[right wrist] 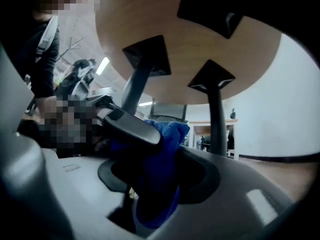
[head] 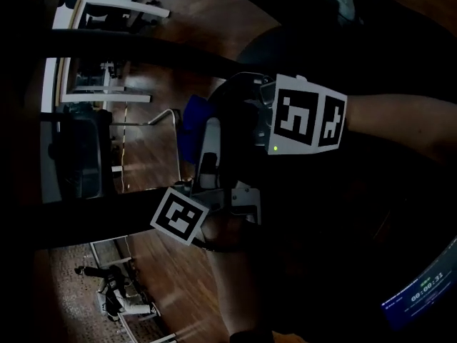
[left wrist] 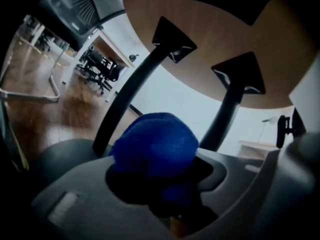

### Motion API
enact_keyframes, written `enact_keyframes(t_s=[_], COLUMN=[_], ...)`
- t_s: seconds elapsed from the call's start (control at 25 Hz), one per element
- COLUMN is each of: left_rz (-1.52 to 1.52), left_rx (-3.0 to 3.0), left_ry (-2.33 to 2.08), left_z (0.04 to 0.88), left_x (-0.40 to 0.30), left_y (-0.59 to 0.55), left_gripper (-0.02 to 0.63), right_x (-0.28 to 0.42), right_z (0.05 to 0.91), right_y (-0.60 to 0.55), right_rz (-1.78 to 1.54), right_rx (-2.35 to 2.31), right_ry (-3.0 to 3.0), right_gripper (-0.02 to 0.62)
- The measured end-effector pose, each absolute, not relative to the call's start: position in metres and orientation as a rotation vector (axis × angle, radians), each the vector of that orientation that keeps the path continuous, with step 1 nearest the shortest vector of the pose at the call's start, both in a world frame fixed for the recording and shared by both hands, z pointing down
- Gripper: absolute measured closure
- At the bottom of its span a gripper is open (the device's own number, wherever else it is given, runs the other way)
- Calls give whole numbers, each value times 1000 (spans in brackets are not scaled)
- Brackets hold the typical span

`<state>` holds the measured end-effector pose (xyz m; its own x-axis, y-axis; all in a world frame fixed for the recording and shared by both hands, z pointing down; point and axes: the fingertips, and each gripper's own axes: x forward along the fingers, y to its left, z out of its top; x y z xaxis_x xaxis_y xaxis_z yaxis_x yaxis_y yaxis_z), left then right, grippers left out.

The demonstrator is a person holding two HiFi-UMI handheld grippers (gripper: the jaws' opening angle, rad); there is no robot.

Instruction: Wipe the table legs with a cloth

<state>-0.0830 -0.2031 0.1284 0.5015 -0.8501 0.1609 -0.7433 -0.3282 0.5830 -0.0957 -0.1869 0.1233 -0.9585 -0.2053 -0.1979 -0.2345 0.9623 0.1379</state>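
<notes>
A blue cloth (head: pixel 191 131) is bunched between both grippers, just below the round wooden tabletop's underside (left wrist: pixel 225 39). In the left gripper view the cloth (left wrist: pixel 155 144) fills the jaws of my left gripper (left wrist: pixel 165 204), which is shut on it. My right gripper (right wrist: pixel 150 199) stands open with the cloth (right wrist: pixel 160 174) still hanging between its jaws; a black finger (right wrist: pixel 132 129) of the other gripper lies across the cloth. Two black table legs (left wrist: pixel 125 99) (left wrist: pixel 227 114) rise to brackets under the top. In the head view the left gripper (head: pixel 207 152) sits just below the right gripper (head: pixel 228 109).
The floor (head: pixel 178 27) is wooden. A metal chair frame (head: pixel 168 120) stands to the left, with office chairs (left wrist: pixel 100 66) and desks beyond. A person (right wrist: pixel 47 59) is at the left of the right gripper view. A lit screen (head: pixel 421 291) shows at lower right.
</notes>
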Motion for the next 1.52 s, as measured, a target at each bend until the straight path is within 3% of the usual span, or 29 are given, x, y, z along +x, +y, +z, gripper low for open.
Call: enact_keyframes(t_s=[0.08, 0.2, 0.24, 0.48, 0.72, 1.0, 1.16, 1.52], left_rz=[-206, -123, -81, 212, 980, 1511, 1701, 2033], left_rx=[2153, 2260, 2306, 2475, 2514, 2347, 2274, 2387], left_ry=[-1406, -1605, -1666, -1941, -2477, -2988, -3064, -2690], left_z=[119, 97, 89, 30, -91, -184, -168, -14], left_x=[-82, -83, -86, -106, -130, -134, -135, -140], left_y=[-223, -255, -268, -338, -434, -464, -470, -481], left_gripper=[415, 524, 530, 535, 535, 535, 540, 540], right_x=[-86, -59, -53, -53, -71, -96, -98, -89], right_z=[120, 128, 137, 190, 210, 261, 277, 278], right_y=[-209, -232, -239, -257, -252, -235, -238, -251], right_rz=[119, 60, 31, -177, -229, -154, -235, -351], right_rx=[-484, -679, -719, -748, -647, -585, -598, -662], right_ry=[2799, 2640, 2621, 2668, 2724, 2881, 2896, 2854], right_gripper=[381, 375, 376, 405, 448, 456, 459, 472])
